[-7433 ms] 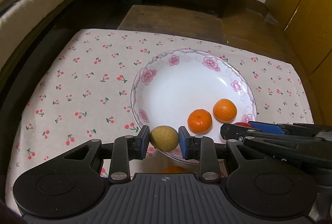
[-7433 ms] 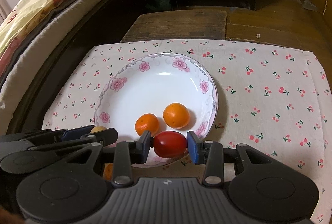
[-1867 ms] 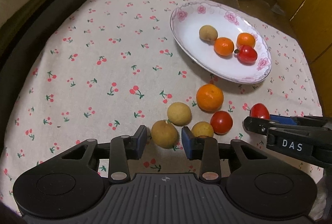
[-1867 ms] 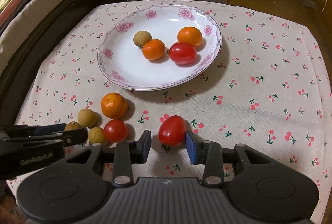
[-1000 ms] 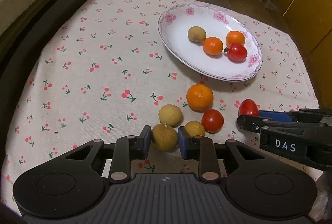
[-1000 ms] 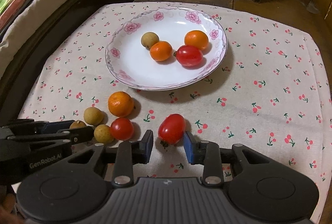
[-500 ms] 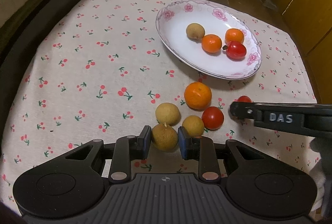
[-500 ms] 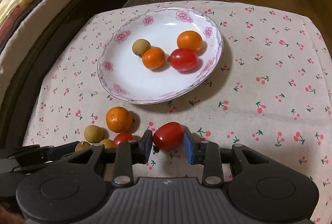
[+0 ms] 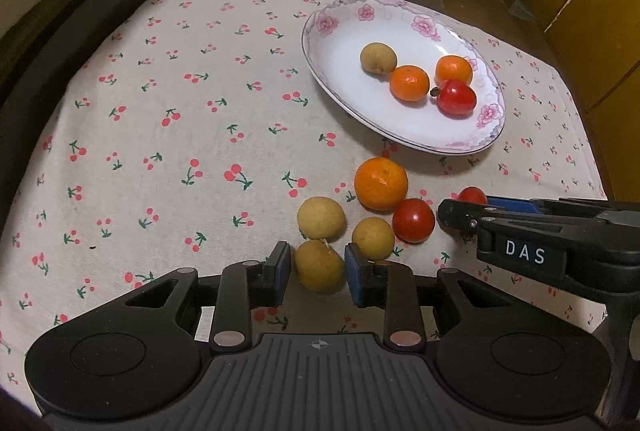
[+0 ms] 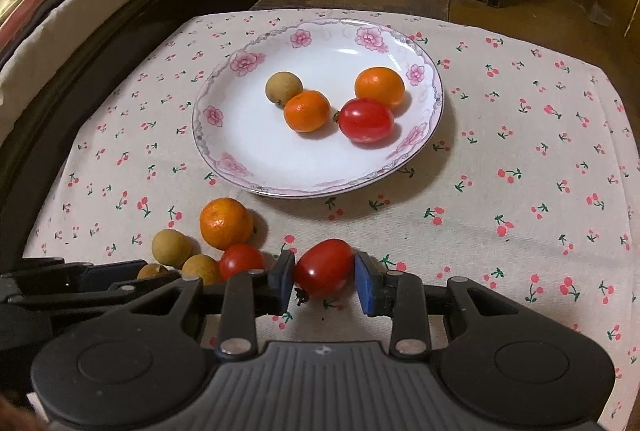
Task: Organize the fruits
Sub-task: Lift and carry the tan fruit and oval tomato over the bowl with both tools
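Your left gripper (image 9: 314, 267) is closed on a brown longan (image 9: 319, 265), pads on both its sides, low over the cherry-print cloth (image 9: 180, 119). Your right gripper (image 10: 323, 277) pinches a red tomato (image 10: 324, 268) the same way. Both grips sit across the widest part, which should keep round fruit from rolling out. Beside them lie two more longans, an orange (image 9: 381, 183) and a second tomato (image 9: 413, 220). The plate (image 10: 256, 159) beyond holds four pieces already, so it is likely where these go.
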